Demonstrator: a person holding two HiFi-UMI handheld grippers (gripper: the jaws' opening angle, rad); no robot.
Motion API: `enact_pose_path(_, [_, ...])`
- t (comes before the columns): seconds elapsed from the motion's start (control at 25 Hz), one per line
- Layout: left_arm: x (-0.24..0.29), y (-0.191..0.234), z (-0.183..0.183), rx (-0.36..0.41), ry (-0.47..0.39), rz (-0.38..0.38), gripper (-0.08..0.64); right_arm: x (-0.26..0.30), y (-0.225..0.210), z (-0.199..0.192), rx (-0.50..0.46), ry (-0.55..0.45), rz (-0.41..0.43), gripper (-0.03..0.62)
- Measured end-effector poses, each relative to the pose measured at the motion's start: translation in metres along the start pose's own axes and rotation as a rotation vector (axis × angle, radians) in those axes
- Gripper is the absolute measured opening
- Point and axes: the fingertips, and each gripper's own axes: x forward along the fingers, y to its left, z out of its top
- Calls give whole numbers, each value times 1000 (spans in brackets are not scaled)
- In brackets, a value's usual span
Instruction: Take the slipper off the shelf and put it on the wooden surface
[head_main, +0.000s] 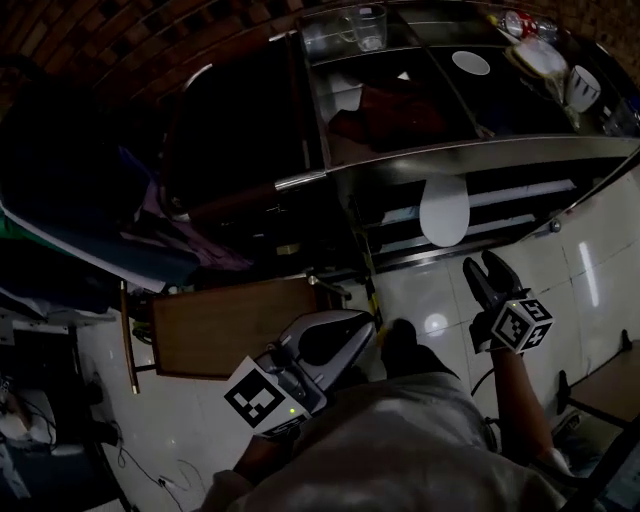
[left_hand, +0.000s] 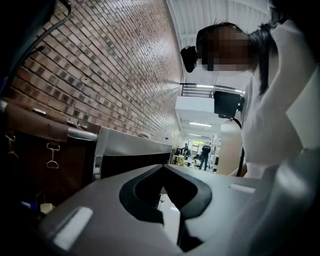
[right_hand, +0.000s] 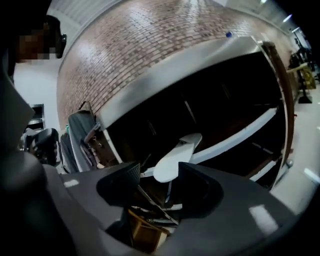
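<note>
Room: dim, with a brick wall (head_main: 150, 40) behind a metal shelf (head_main: 480, 150) and a pale tiled floor below me.
Slipper: the white slipper (head_main: 444, 210) lies on a lower level of the shelf, with one rounded end sticking out past the front rail.
Wooden surface: the wooden surface (head_main: 230, 325) sits low on my left, well apart from the slipper.
Right claw: my right gripper (head_main: 488, 272) hangs in front of the shelf with its jaws well apart and nothing in them. In its own view the slipper shows beyond the gap, untouched.
Left claw: my left gripper (head_main: 340, 335) is low by the wooden surface, jaws together and empty.
Handling: I judge the slipper light, thin and bendy, probably foam or cloth, so it may droop if held by one tip. It does not look fragile or slick.
Where to grip: I would pinch the end that overhangs the rail, across the thickness of the sole, and reach in far enough that it cannot fold out of the jaws.
Writing: I can read no brand or label on the slipper or shelf.
</note>
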Motion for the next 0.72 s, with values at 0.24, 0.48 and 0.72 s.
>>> enact_pose_path(0.24, [8,29,-24,0,104,164,-7,65,-46,-15,130,110,-13,261])
enact_pose_path(0.48, [-3,44,-11,36,4,219,-6,93,-43,-21,251,97,21,266])
enact_pose_path(0.72, [-20,45,-8,43,12,243,-8,108,-42,-25,325,93,26,136])
